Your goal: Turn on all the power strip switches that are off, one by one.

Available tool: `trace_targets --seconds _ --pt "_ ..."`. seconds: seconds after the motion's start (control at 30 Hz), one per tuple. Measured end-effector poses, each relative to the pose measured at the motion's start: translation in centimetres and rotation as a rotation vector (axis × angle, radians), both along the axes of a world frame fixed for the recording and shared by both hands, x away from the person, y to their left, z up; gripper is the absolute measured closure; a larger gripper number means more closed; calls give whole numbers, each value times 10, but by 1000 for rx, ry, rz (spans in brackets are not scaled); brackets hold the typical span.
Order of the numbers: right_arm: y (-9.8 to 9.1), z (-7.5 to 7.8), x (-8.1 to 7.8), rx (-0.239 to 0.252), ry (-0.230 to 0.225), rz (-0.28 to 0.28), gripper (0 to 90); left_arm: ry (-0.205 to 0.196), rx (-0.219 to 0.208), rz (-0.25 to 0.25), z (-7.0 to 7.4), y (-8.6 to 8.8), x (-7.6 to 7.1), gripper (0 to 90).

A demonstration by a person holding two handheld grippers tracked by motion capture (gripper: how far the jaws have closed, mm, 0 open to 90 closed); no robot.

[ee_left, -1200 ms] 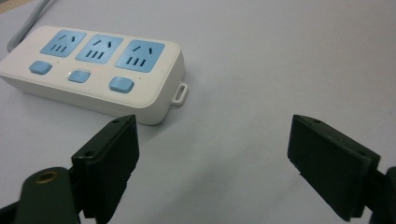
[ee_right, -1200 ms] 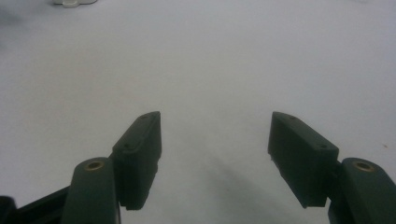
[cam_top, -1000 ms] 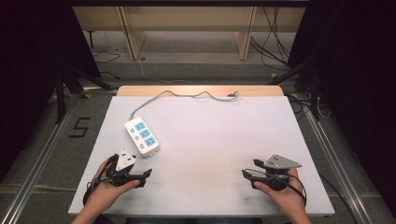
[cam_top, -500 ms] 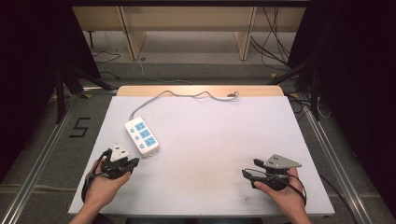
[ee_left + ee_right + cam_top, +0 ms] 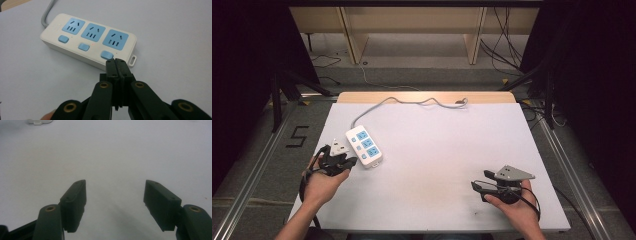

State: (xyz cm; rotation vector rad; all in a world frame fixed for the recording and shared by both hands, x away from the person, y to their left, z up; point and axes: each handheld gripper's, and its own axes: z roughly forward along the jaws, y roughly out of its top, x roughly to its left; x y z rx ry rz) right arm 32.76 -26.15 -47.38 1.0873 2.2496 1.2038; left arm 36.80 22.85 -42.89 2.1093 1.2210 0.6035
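Your left gripper (image 5: 343,161) sits just left of the power strip (image 5: 363,146), its fingers (image 5: 117,65) pressed together on nothing and aimed at the nearest of the three blue switches (image 5: 107,54), the one at the strip's near end. In the left gripper view the tips stand just short of that switch, though you cannot tell whether they touch it yet. The strip lies flat on the white tabletop (image 5: 452,145), its grey cable (image 5: 412,102) running off its far end toward the tabletop's far edge. Nothing is plugged into its three sockets. Well to the right of the strip, your right gripper (image 5: 478,187) rests on the tabletop with its fingers (image 5: 75,202) spread wide and empty. By the look of it, the approach is done; the press on the switch is what is left.
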Motion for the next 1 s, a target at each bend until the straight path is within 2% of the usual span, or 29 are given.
trace_targets --seconds 1.0 --pt "1 0 0 -6 0 2 355 32 20 44 9 11 28 898"
